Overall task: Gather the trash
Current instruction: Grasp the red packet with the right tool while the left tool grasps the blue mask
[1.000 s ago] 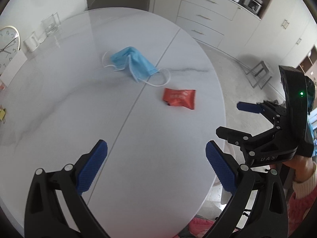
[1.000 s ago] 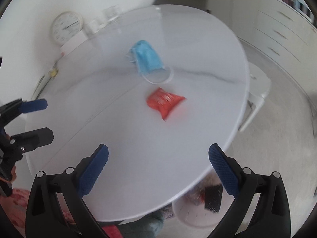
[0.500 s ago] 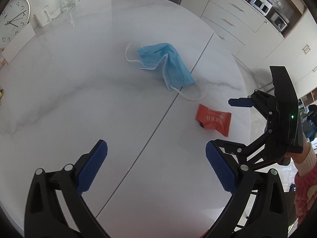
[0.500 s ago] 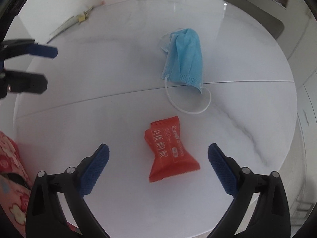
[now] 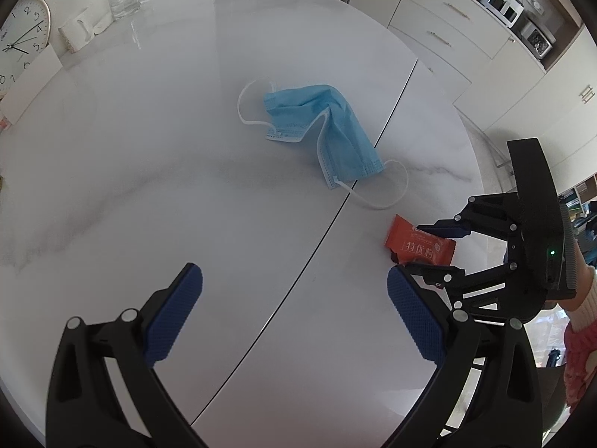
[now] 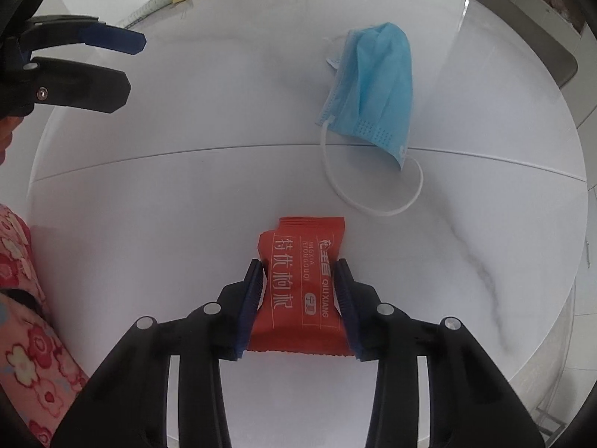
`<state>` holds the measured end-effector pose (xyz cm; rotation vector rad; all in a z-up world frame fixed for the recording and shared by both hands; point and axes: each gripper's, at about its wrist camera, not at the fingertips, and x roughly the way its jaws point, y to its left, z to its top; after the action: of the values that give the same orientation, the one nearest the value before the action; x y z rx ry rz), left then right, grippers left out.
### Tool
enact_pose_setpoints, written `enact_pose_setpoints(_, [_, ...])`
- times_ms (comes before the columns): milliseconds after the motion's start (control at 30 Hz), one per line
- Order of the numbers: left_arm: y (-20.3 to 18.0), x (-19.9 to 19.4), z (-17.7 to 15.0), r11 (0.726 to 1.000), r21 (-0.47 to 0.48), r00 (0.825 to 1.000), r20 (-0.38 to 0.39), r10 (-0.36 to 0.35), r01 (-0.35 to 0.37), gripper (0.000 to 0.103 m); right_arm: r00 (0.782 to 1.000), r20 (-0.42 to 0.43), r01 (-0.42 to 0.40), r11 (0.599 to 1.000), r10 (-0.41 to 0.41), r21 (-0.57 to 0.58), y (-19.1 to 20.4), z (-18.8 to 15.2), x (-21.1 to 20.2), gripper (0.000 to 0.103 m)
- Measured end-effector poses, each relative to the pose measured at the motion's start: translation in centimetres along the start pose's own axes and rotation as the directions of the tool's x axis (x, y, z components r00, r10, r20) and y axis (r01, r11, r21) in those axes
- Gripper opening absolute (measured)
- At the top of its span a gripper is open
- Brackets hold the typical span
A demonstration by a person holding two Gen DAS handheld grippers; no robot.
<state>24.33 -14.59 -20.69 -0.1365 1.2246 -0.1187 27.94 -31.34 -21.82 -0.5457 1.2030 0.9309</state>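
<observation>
The right gripper is now closed on the red wrapper. Half a second ago its fingers were wide apart and the wrapper was lying free between them. Now a blue pad is pressed on each long side of the wrapper. The wrapper is still down on the white table, near the front edge. So the first bit of trash looks caught, and lifting it is likely the next step. It is not yet lifted, as far as can be told.

The wrapper's long side is lined up with the fingers. One crimped end is pointed back toward the camera, and the other end is pointed away, toward the mask.

The left gripper is held above the table with its fingers wide apart, and nothing is held in them. It has been brought closer to the mask over the last second.

Farther off, the blue mask is left lying on the table, bent in the middle. One white ear loop is spread out just beyond the wrapper. It is still to be picked up.
</observation>
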Motion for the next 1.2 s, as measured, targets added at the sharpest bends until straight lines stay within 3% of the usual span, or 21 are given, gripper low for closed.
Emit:
enact_pose_setpoints(200, [-1.0,0.9,1.5,0.999,-0.015,1.0,-0.003,-0.029,0.029,0.095,0.996,0.091,-0.023,0.983,0.006,0.183,-1.5,-0.9,-1.8,0.039])
enact_pose_setpoints(400, [-2.6,2.9,5.8,0.997,-0.068,0.999,0.012,-0.038,0.038,0.095,0.976,0.204,-0.019,0.911,-0.072,0.412,-2.7,-3.0,-5.0,0.039])
enact_pose_setpoints(567, [-3.6,5.6,9.4,0.991,-0.13,1.0,0.013,-0.016,0.017,0.095,0.964,0.239,-0.023,0.856,-0.118,0.516,-3.3,-4.8,-6.0,0.039])
enact_pose_setpoints(767, [-5.3,8.1,11.5,0.996,-0.066,0.998,0.026,0.054,-0.052,0.095,0.961,0.246,-0.05,0.799,-0.125,0.599,-4.5,-4.2,-5.5,0.039])
enact_pose_setpoints(1067, [-6.2,9.9,12.0,0.997,-0.038,0.998,0.006,0.069,-0.069,0.094,0.963,0.244,-0.057,0.799,-0.114,0.599,-5.3,-4.4,-4.7,0.039])
enact_pose_setpoints(1133, [-5.9,10.2,12.3,0.996,-0.039,0.997,0.001,0.075,-0.075,0.09,0.964,0.243,-0.057,0.8,-0.112,0.597,-5.1,-4.3,-4.8,0.039])
enact_pose_setpoints(1200, [-5.9,10.8,12.4,0.995,-0.036,0.995,-0.006,0.096,-0.096,0.071,0.965,0.24,-0.058,0.799,-0.11,0.598,-5.2,-4.3,-4.7,0.039])
